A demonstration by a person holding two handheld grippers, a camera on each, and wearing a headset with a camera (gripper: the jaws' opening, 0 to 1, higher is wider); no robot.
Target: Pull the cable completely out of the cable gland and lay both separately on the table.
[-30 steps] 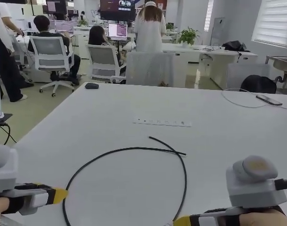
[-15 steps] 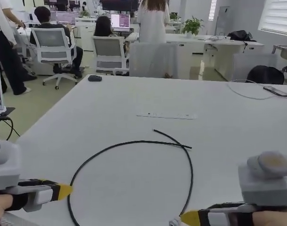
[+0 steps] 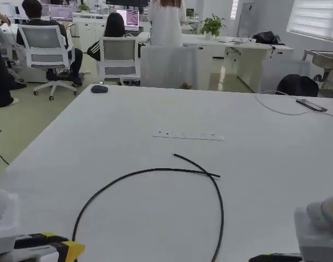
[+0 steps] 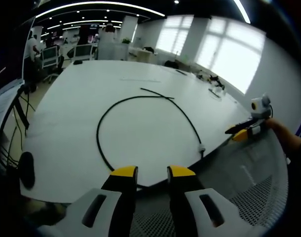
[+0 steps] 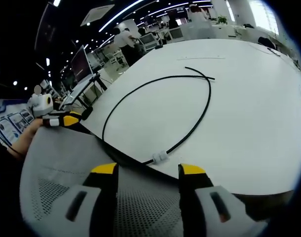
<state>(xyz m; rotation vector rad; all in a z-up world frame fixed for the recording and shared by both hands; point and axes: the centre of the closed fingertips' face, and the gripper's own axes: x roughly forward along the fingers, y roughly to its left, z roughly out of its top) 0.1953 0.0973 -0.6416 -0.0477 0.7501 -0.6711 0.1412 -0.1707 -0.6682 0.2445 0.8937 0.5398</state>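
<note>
While the cable (image 3: 155,170) lay looped on the table (image 3: 265,164), its cable gland (image 5: 159,157) sat at the table's near edge, just ahead of our right gripper (image 5: 148,169). The left gripper (image 4: 152,173) hung short of that edge too, and both had jaws parted, empty.

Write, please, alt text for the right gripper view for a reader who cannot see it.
A black cable lies in a wide loop on a white table, ends crossing at the far side, a small white cable gland on it near the near edge. The right gripper holds its yellow-tipped jaws open below, over grey mesh; the left gripper shows at left.
</note>
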